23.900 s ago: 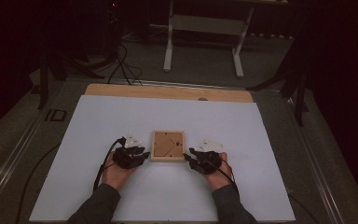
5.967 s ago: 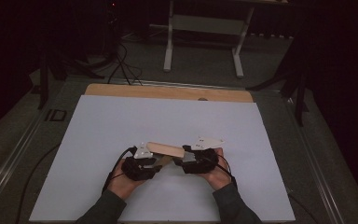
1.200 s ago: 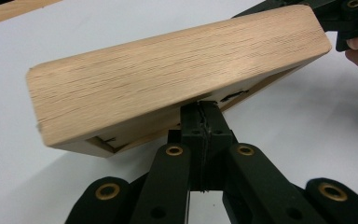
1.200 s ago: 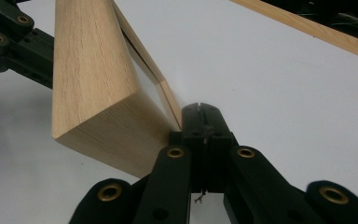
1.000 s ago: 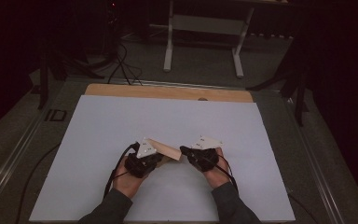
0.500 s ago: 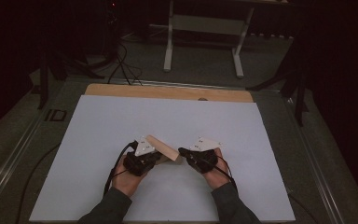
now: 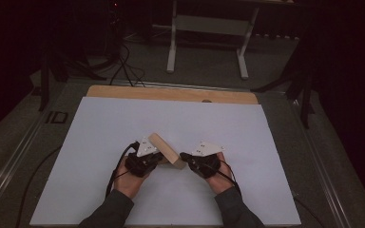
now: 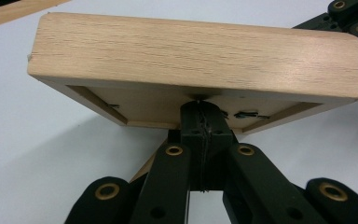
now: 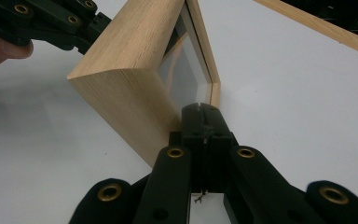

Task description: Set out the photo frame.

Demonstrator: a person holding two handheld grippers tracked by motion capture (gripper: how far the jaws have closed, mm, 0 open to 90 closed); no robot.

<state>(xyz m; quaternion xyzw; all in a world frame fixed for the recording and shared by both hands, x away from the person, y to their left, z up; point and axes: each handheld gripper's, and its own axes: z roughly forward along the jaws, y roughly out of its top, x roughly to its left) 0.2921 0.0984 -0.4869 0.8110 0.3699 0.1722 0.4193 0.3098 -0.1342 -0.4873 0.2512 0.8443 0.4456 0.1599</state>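
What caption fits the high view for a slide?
Two hand-held grippers, left and right, jaws shut, tilt a shallow wooden box between them above a white table.

Big white worktop [image 7: 123,123] with a wooden strip [image 7: 171,94] along the far edge. Behind it there's a white metal stand [image 7: 206,28] and some black cables [image 7: 123,64] on the grey floor [image 7: 209,71].

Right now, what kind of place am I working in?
Probably a lab or recording workbench: a white mat covers the table, cables trail over the dark floor, and a metal stand sits behind it.
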